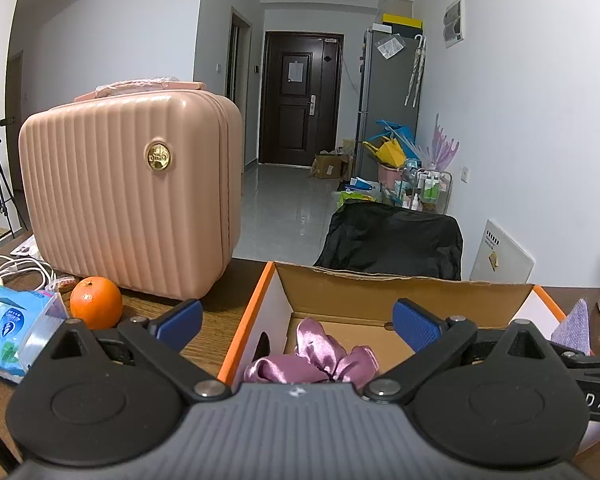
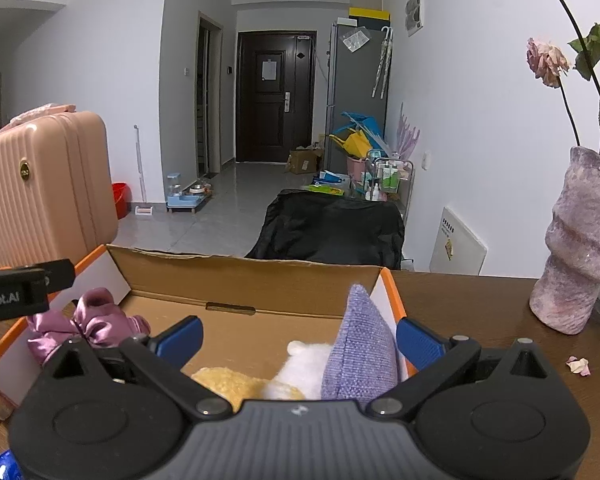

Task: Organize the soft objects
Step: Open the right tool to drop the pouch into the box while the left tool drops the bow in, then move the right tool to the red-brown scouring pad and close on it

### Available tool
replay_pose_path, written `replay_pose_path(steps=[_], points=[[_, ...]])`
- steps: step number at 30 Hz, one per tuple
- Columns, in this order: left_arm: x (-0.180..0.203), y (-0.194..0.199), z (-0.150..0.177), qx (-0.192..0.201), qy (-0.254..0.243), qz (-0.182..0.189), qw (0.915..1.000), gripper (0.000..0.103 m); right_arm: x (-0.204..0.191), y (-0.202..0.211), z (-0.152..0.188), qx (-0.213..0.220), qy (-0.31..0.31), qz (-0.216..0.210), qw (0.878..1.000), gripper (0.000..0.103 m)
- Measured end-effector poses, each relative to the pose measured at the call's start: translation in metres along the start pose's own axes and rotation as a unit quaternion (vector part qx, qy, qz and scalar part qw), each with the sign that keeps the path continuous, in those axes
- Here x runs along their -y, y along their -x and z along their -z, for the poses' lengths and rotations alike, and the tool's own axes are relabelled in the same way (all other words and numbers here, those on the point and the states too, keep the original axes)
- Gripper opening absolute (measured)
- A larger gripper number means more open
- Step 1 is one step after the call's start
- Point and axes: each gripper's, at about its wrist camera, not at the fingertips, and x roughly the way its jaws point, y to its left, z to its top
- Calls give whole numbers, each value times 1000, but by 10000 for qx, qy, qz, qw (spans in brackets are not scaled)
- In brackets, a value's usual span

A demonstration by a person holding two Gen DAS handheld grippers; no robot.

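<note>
Both the left gripper (image 1: 298, 318) and right gripper (image 2: 299, 338) hang over the box (image 2: 236, 280), jaws wide apart and empty. Inside the box lie the scrunchie (image 1: 320, 360), pillow (image 2: 360, 348) and plush (image 2: 300, 368). Best to lift clear without snagging them.

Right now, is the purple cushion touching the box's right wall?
Touching. The right wrist view shows the cushion standing on edge in the box, its back leaning flush against the right wall with no gap between them.
</note>
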Motion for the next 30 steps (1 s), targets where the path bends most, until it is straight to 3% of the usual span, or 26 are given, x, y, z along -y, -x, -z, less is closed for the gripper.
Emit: replay_pose_path(steps=[16, 30], points=[[-9, 26, 4, 99, 8, 8, 9999, 103, 12, 41, 13, 278, 58, 212, 9994, 103], [-19, 67, 21, 185, -114, 7, 9998, 103, 14, 99, 39, 663, 141, 113, 9976, 103]])
